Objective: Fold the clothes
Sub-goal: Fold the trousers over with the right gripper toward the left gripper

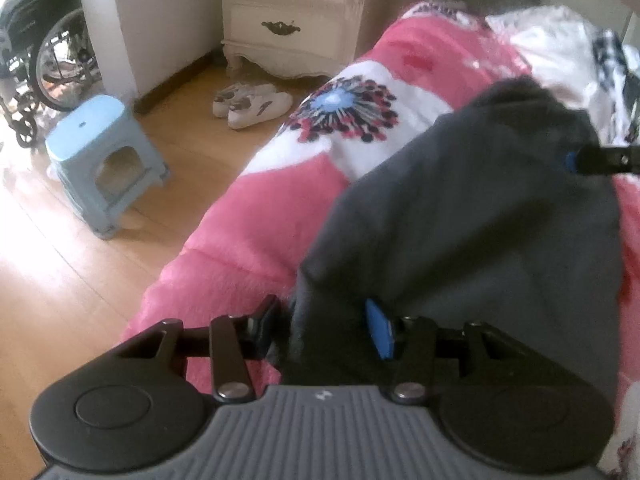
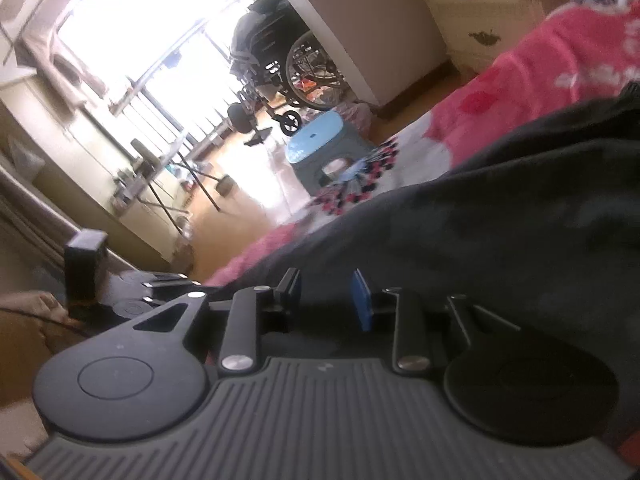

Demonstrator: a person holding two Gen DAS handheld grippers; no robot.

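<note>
Item under work: a dark grey garment, lying on a bed over a pink floral blanket, near the bed's edge above the wooden floor. It drapes and bunches in soft rolls, so I judge it light, limp and non-fragile; it will sag wherever unsupported and will not hold a crease unaided. Best purchase is judged to be at a hem or corner, both layers pinched together, since the middle would only gather into a lump.

Left gripper: jaws about half apart, with a bunched edge of the garment lying between them. The cloth touches the blue pad; firm pinching is not evident, so the hold reads as loose or released.

Right gripper: jaws narrower but with a clear gap. Dark cloth lies just behind and below the fingers; whether any is caught between them cannot be told. In the left wrist view its tip sits against the garment's far side.
</note>
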